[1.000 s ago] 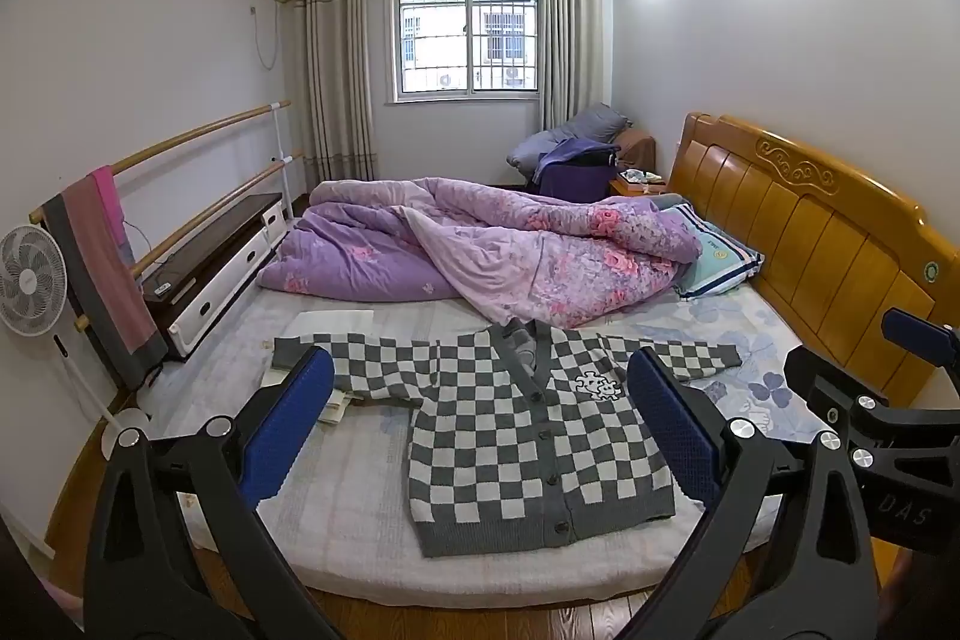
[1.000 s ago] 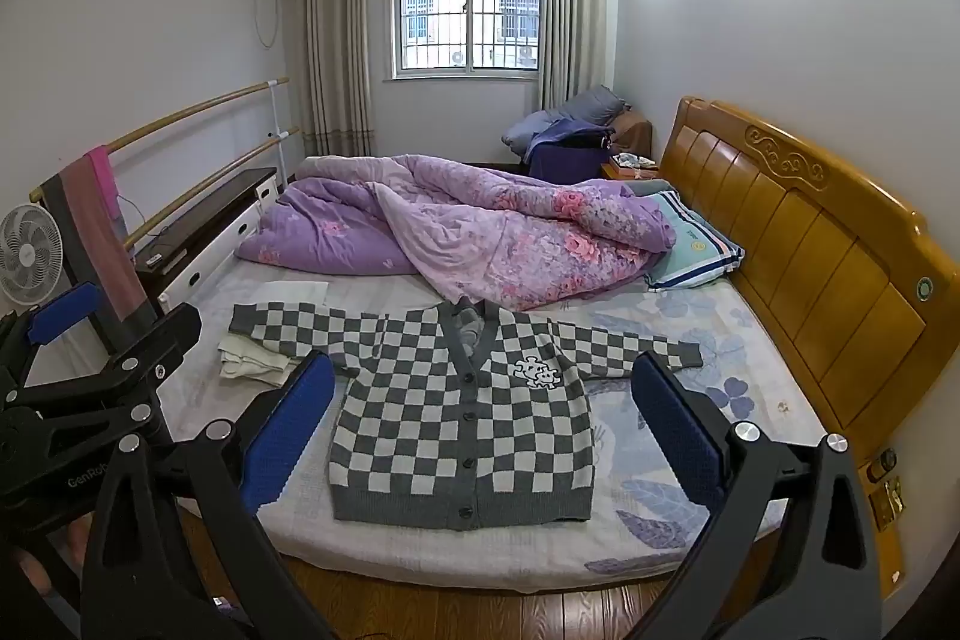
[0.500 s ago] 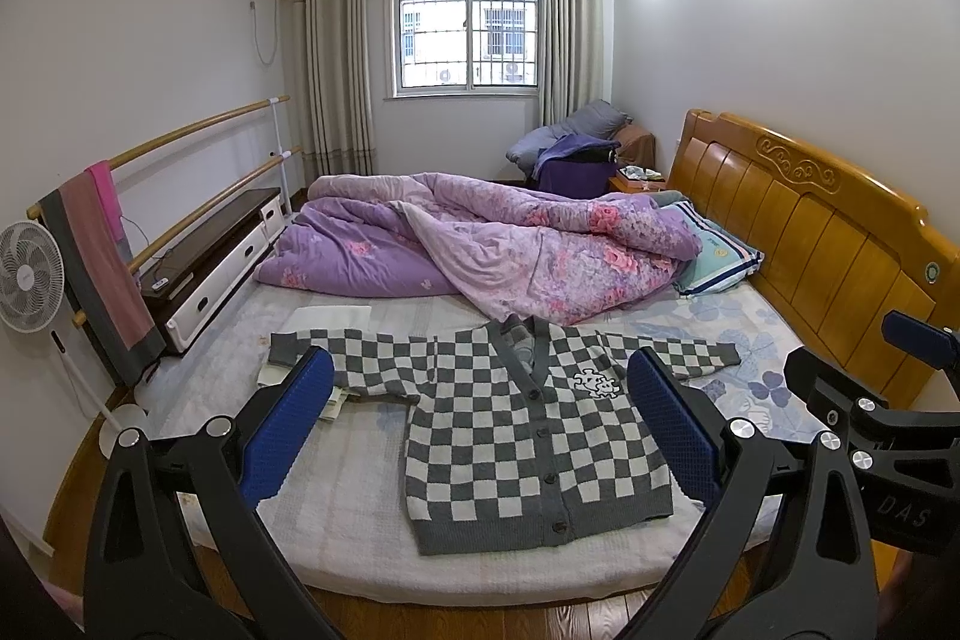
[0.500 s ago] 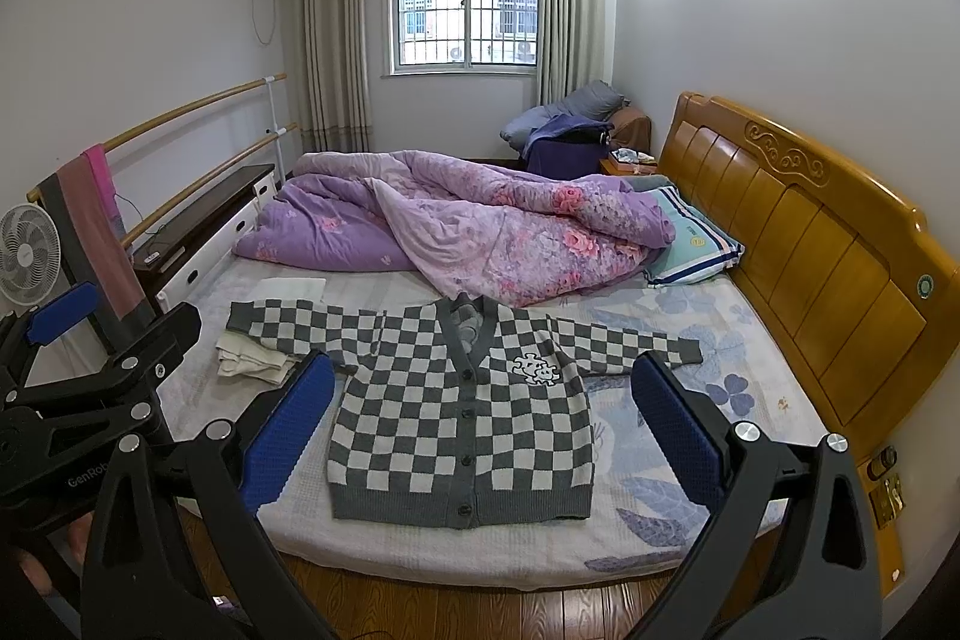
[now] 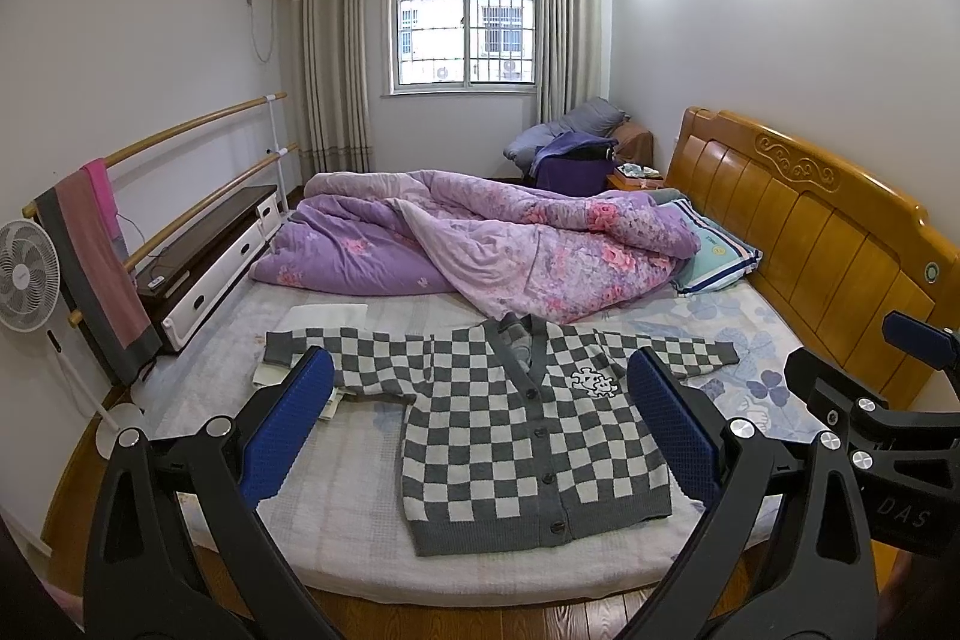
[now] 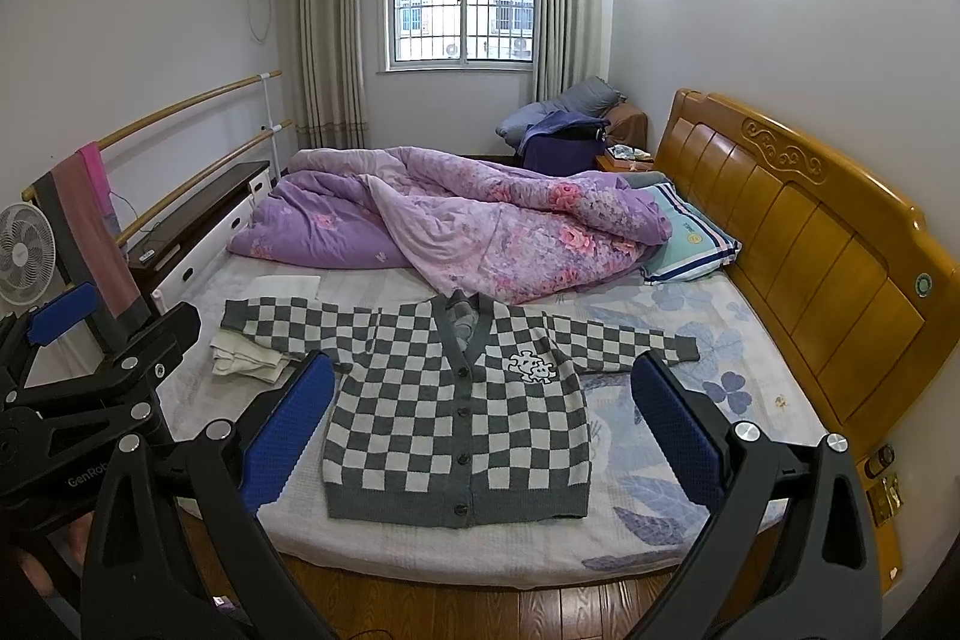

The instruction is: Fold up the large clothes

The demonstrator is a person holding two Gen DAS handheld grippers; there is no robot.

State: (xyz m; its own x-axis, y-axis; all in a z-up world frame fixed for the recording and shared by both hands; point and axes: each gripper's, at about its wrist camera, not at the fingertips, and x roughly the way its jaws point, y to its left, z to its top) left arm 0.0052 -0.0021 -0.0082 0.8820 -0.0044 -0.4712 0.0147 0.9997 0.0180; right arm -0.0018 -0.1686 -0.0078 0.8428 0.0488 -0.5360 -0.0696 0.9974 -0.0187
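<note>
Cardigan: the grey-and-white checked cardigan [image 5: 528,436] lies flat and face up on the bed [image 5: 336,496], buttoned, hem toward the foot edge, both sleeves spread out sideways, collar just below the heaped purple quilt [image 5: 498,250].
Left tongs: the left tongs [image 5: 474,436] hang spread wide with nothing between the blue pads, well short of the cloth, above the foot of the bed.
Right tongs: the right tongs [image 6: 480,430] are likewise released and empty, held beside the left pair (each shows at the edge of the other's view).
Step in hand: by my reading, the approach before the first fold; nothing is folded yet.
How to do it well: bring each pair down onto one sleeve cuff or shoulder seam, pinch only the top layer plus its backing, and carry the sleeves in across the chest so the body makes a tidy rectangle before folding hem to collar.
Watch for: the left sleeve end [image 6: 246,325] lies over a small pile of pale folded cloth [image 6: 243,361], so a deep pinch there may pick up both; whether they are tangled I cannot tell from here.
Handling: thick knit, likely to sag and stretch, so lift low and lay down rather than drag.
</note>
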